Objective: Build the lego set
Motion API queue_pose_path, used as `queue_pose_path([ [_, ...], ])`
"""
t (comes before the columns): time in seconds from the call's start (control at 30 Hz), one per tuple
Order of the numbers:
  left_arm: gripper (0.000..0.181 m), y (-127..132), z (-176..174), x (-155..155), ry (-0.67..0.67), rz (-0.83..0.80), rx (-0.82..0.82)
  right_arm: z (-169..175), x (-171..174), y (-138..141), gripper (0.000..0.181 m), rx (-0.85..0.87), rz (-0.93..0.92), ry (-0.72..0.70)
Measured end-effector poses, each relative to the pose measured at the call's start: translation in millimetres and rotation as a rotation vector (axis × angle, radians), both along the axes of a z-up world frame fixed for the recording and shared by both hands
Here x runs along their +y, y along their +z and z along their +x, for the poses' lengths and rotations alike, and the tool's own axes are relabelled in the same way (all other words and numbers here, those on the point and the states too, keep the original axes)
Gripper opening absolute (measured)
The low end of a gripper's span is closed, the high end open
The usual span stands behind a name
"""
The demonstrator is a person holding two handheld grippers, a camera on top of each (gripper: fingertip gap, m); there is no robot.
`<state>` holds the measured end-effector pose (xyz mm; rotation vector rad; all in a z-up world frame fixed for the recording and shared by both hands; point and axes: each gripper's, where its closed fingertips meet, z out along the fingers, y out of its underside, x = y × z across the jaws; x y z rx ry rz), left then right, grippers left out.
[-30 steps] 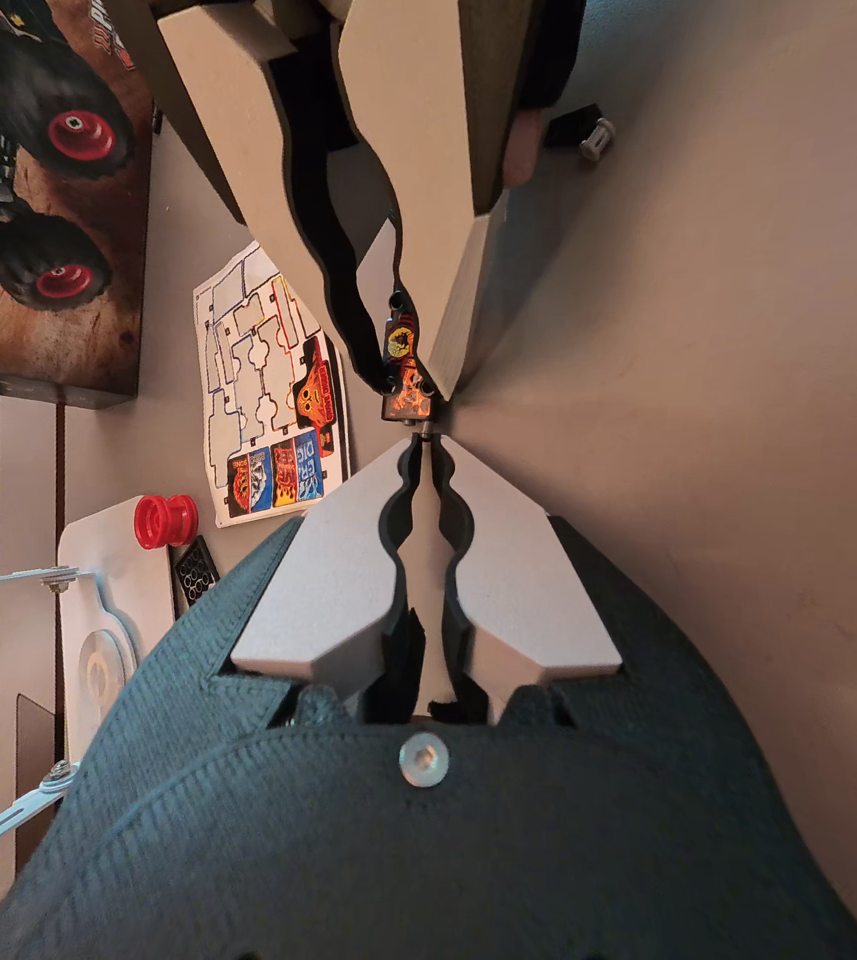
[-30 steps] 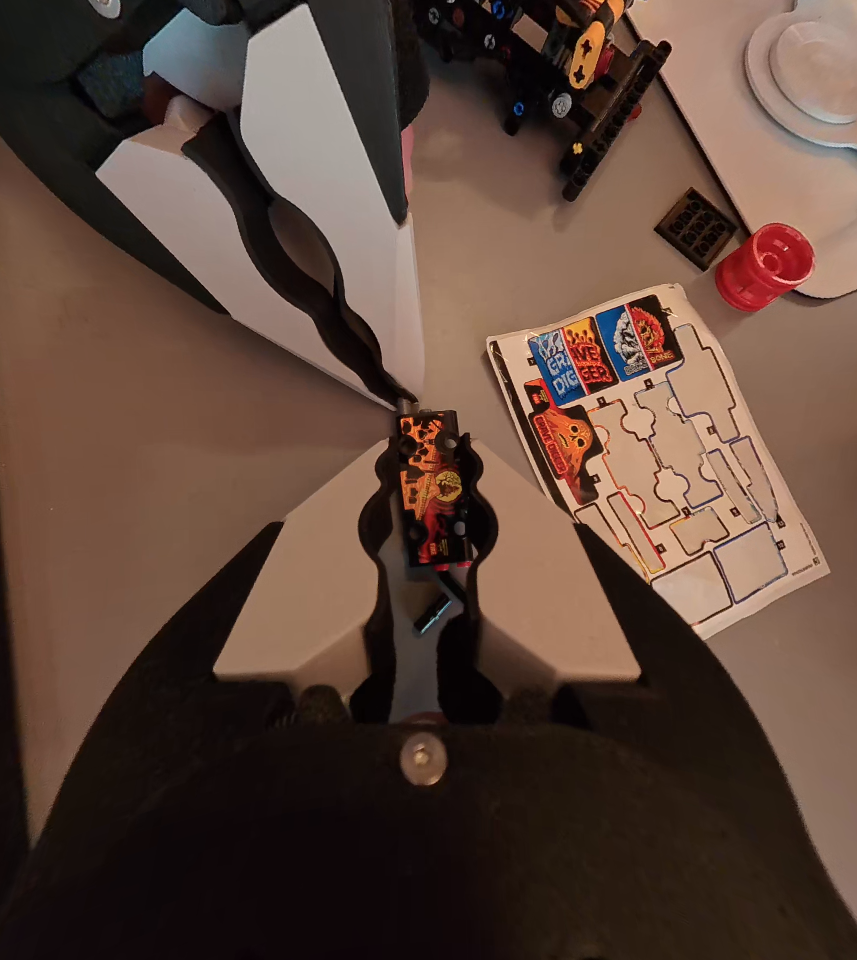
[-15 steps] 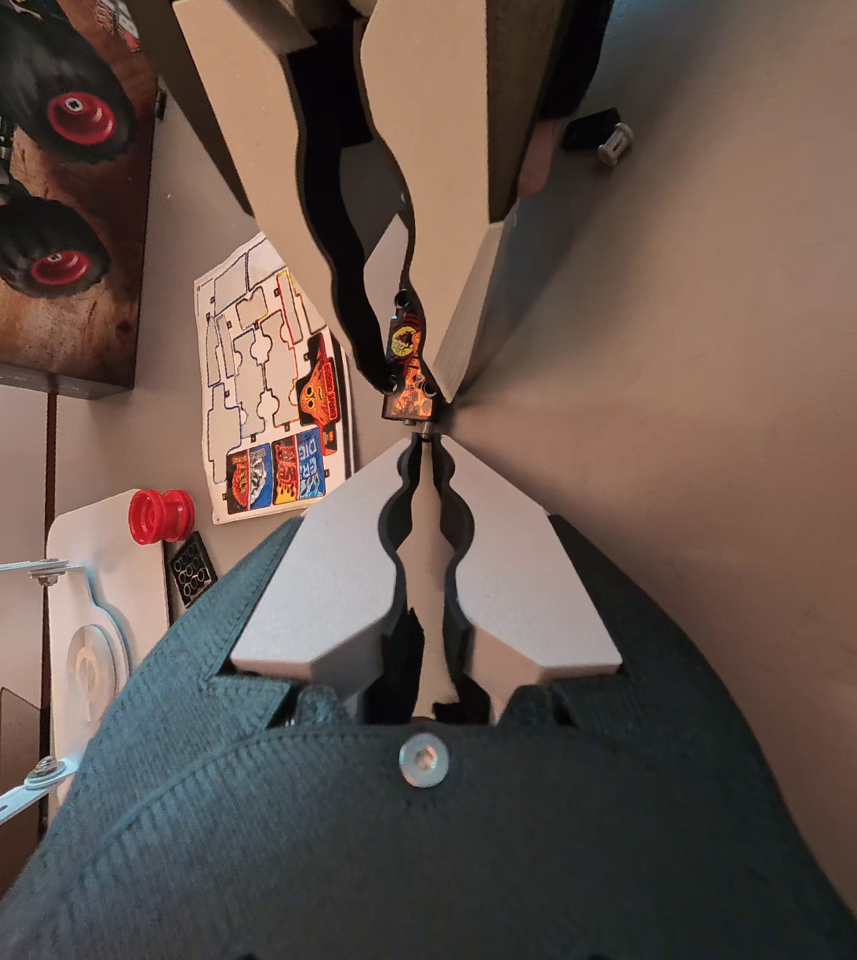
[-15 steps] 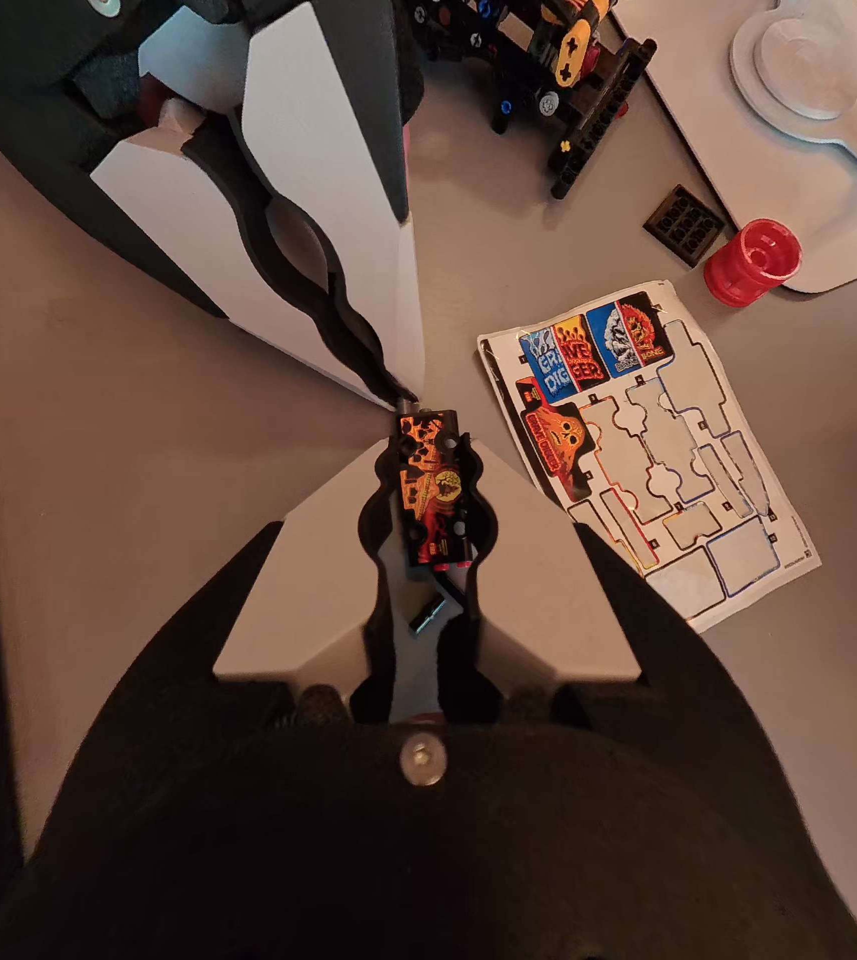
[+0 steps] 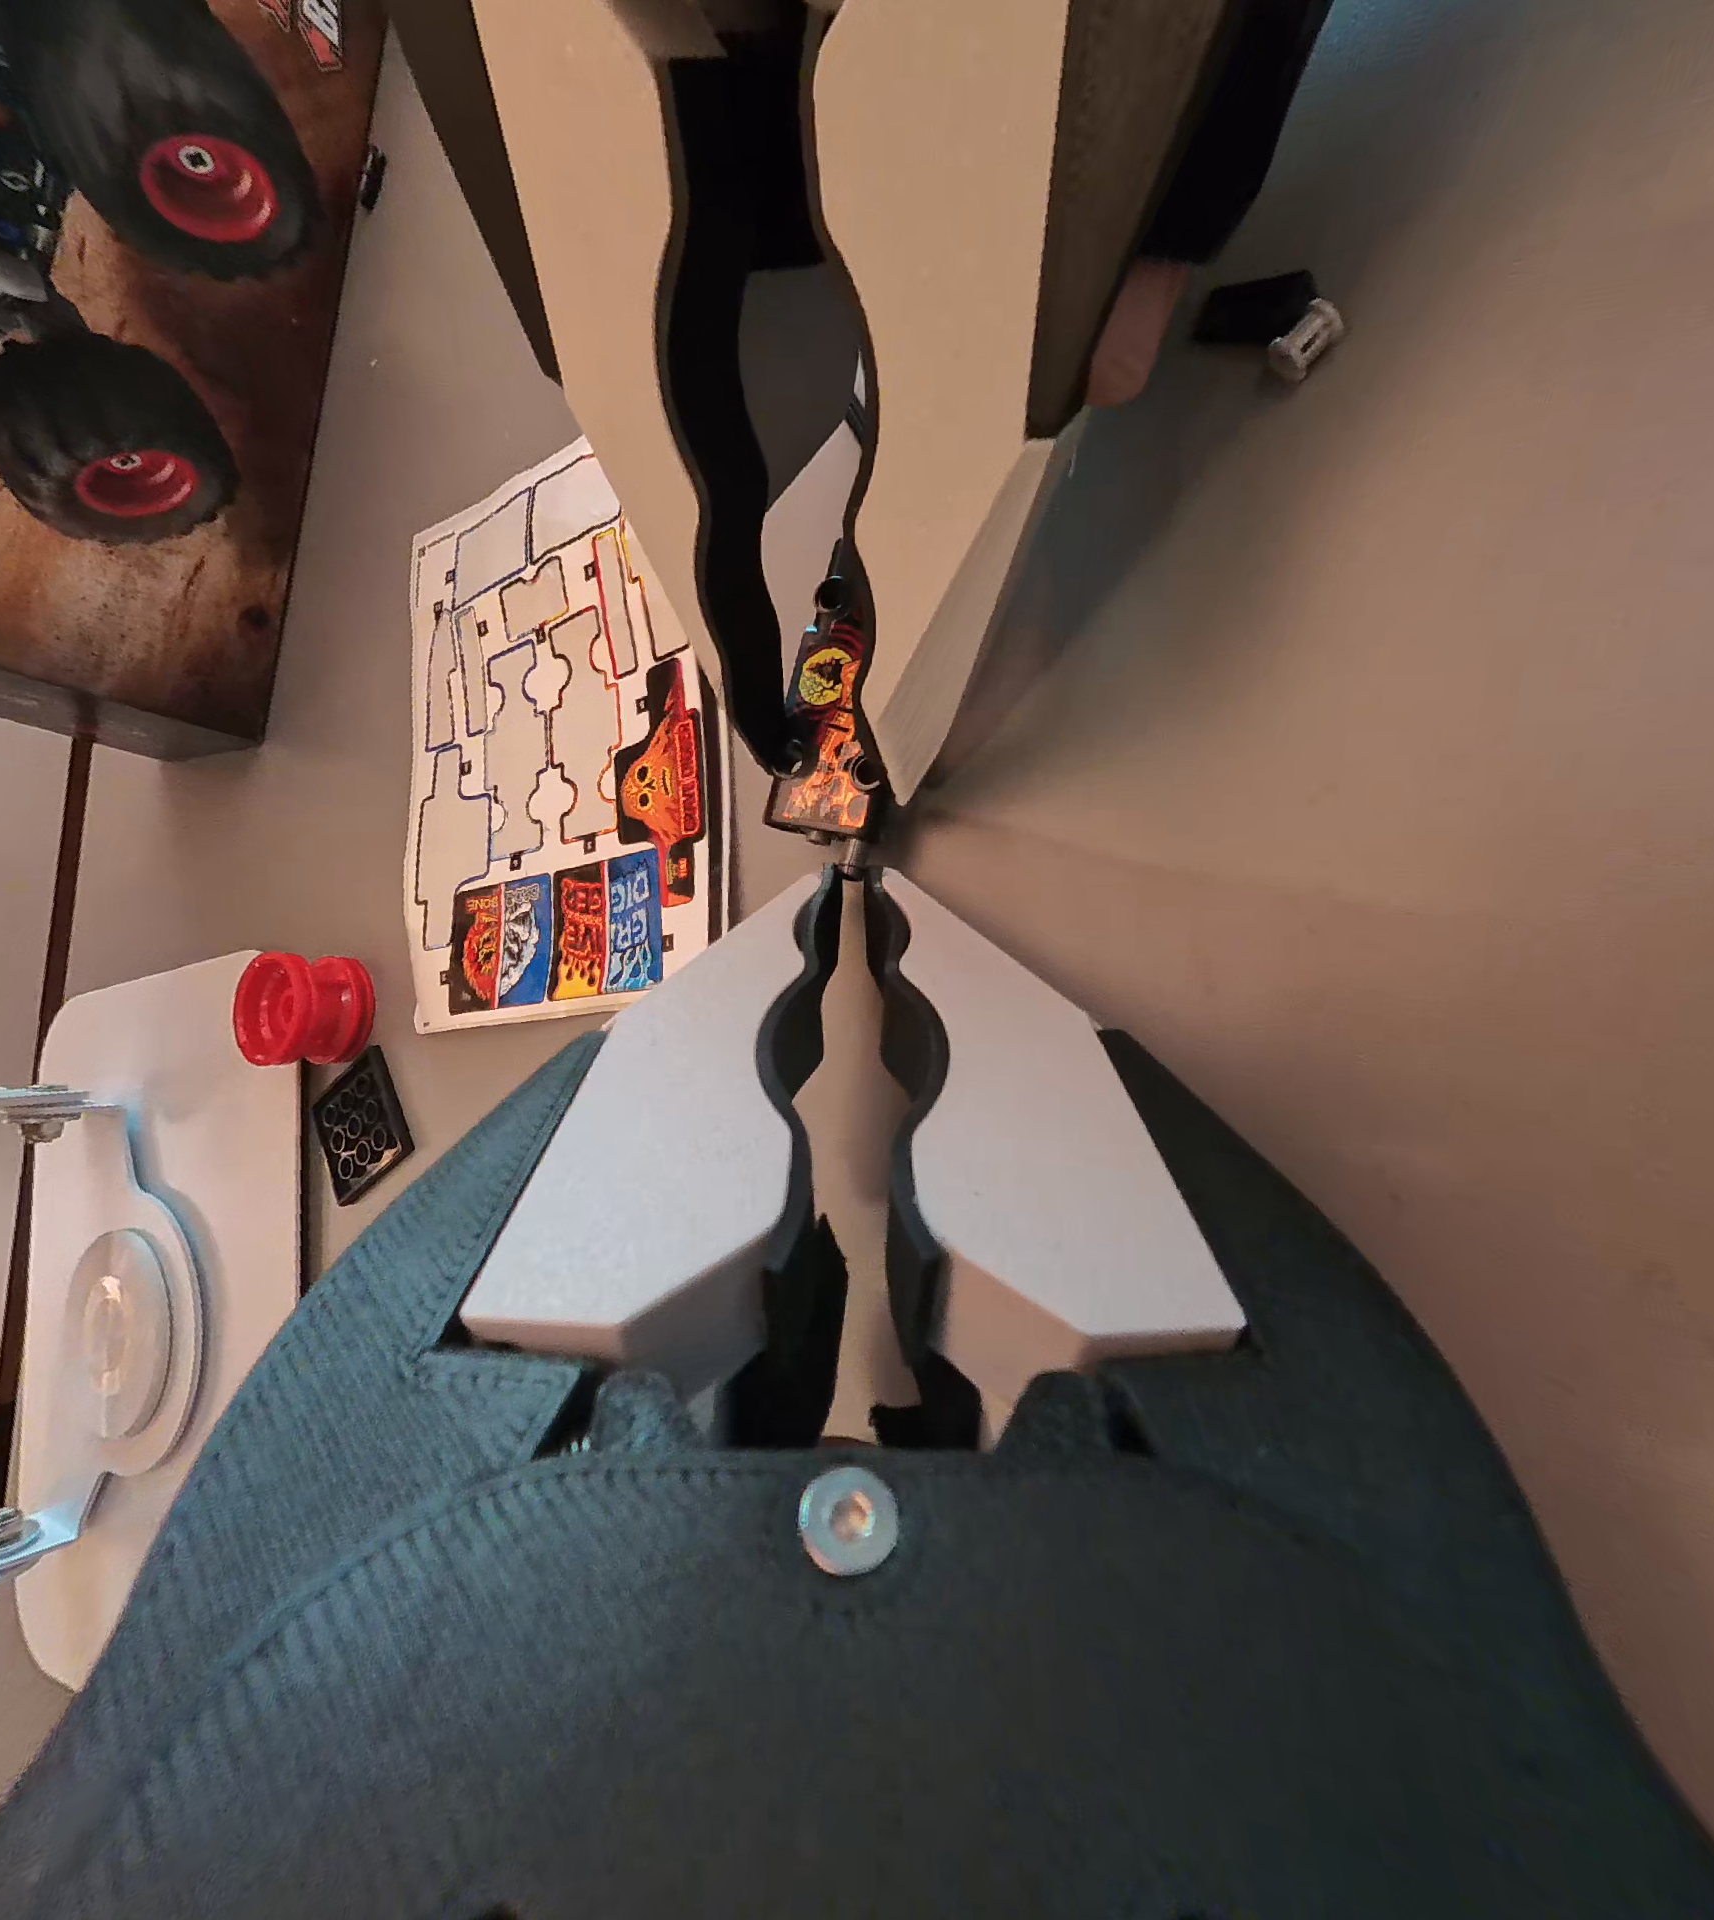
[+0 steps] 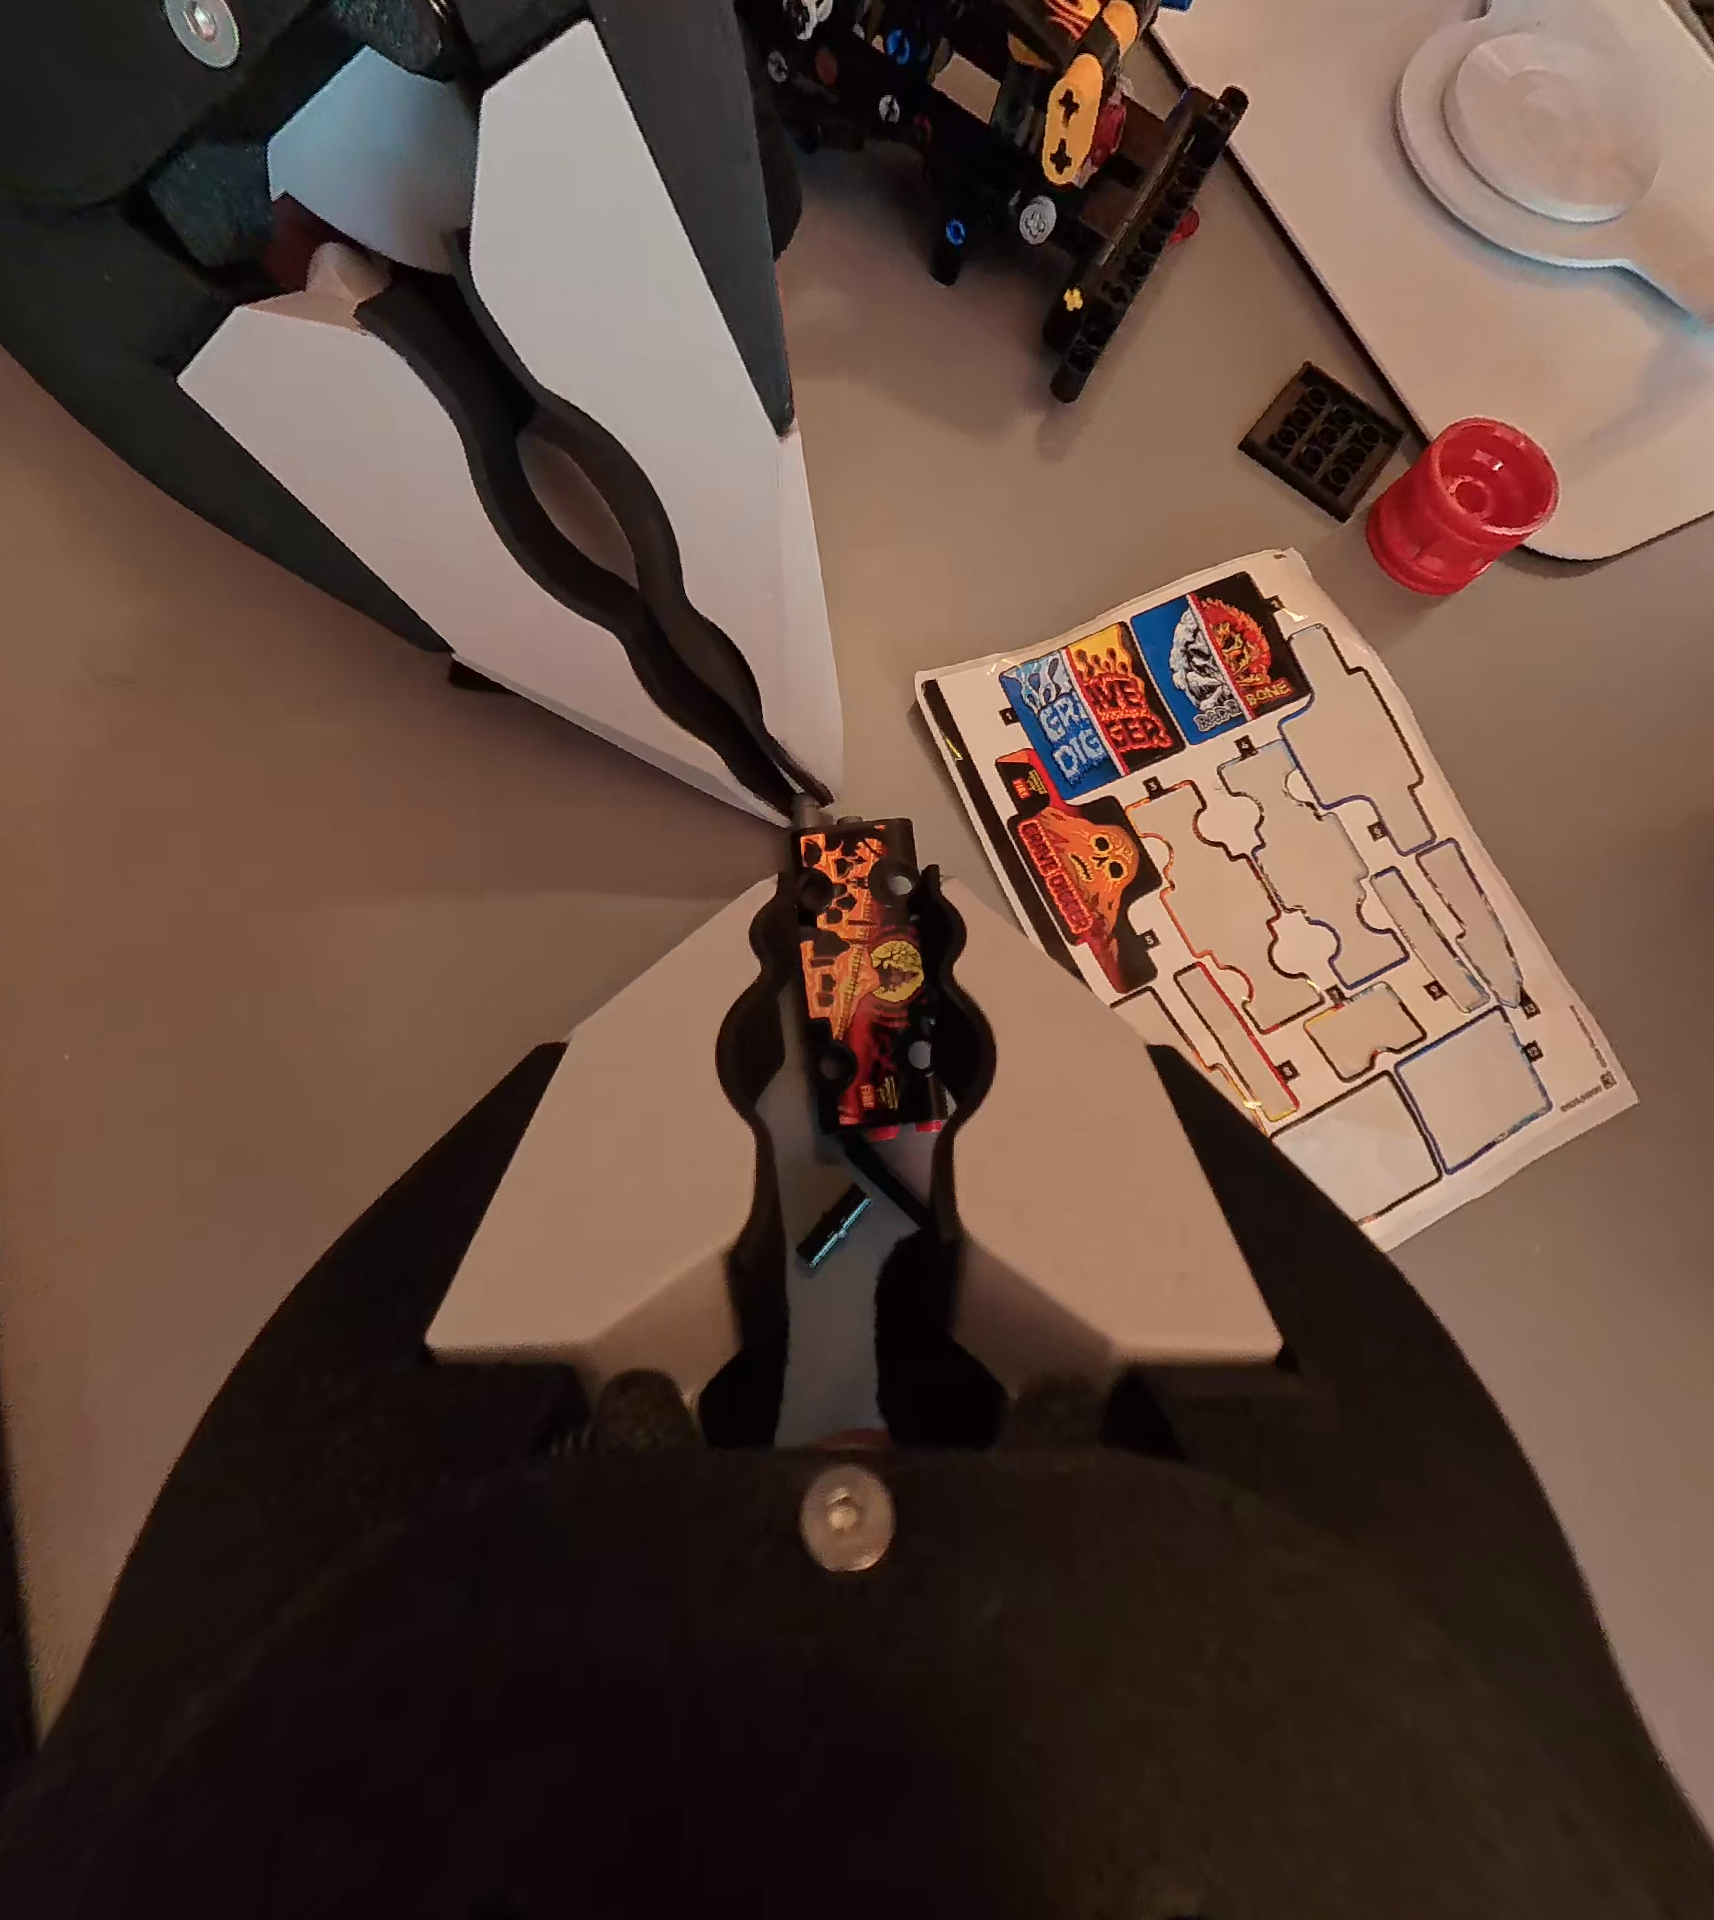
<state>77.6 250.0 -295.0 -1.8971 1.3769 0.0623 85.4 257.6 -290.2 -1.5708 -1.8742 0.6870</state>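
Note:
My right gripper (image 6: 858, 896) is shut on a black Lego panel with an orange flame sticker (image 6: 868, 977) and holds it above the grey table. My left gripper (image 5: 851, 883) is shut on a small grey pin (image 5: 851, 860). The pin's tip meets the near end of the panel (image 5: 825, 727). The two grippers face each other tip to tip. In the right wrist view the left gripper (image 6: 803, 795) comes in from the upper left with the pin (image 6: 808, 803). In the left wrist view the right gripper (image 5: 832, 779) comes down from the top.
A sticker sheet (image 6: 1248, 883) lies to the right, with a red wheel hub (image 6: 1461, 504) and a black plate (image 6: 1322, 436) beyond it. A part-built black chassis (image 6: 1040, 135) and a white base (image 6: 1455, 343) stand at the back. The set's box (image 5: 84, 312) lies far left. A loose pin (image 6: 832, 1226) lies under my right fingers. The grippers are tip to tip, or close to it.
Both grippers stay tip to tip with the same grips. The pair has drifted slightly over the table, so the sticker sheet and the red hub sit a little differently in both views.

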Motion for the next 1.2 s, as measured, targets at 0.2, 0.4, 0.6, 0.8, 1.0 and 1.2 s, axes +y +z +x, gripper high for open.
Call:
queue_pose_path([
  [0.2,0.003,-1.1,-0.6,1.4,0.02,-0.006,-0.008,-0.6,1.1,-0.6,0.02,0.0,-0.006,-0.011],
  [0.4,0.003,-1.8,-0.1,2.9,0.031,-0.009,-0.021,-0.4,2.6,-0.8,0.02,0.0,-0.006,-0.018],
  [0.6,0.003,-0.1,-0.5,4.3,0.036,-0.01,-0.04,-0.9,4.0,1.1,0.02,0.012,-0.003,-0.024],
  [0.8,0.003,8.1,-1.6,7.1,0.048,0.0,-0.089,-2.2,6.5,9.4,0.021,0.053,0.024,-0.027],
  [1.0,0.003,-1.3,-1.5,3.7,0.039,-0.048,-0.077,-1.7,3.7,1.7,0.021,0.022,0.014,-0.011],
  [1.2,0.003,-2.5,-0.9,3.7,0.053,-0.071,-0.104,-1.4,3.8,-1.1,0.021,0.009,-0.004,-0.018],
])
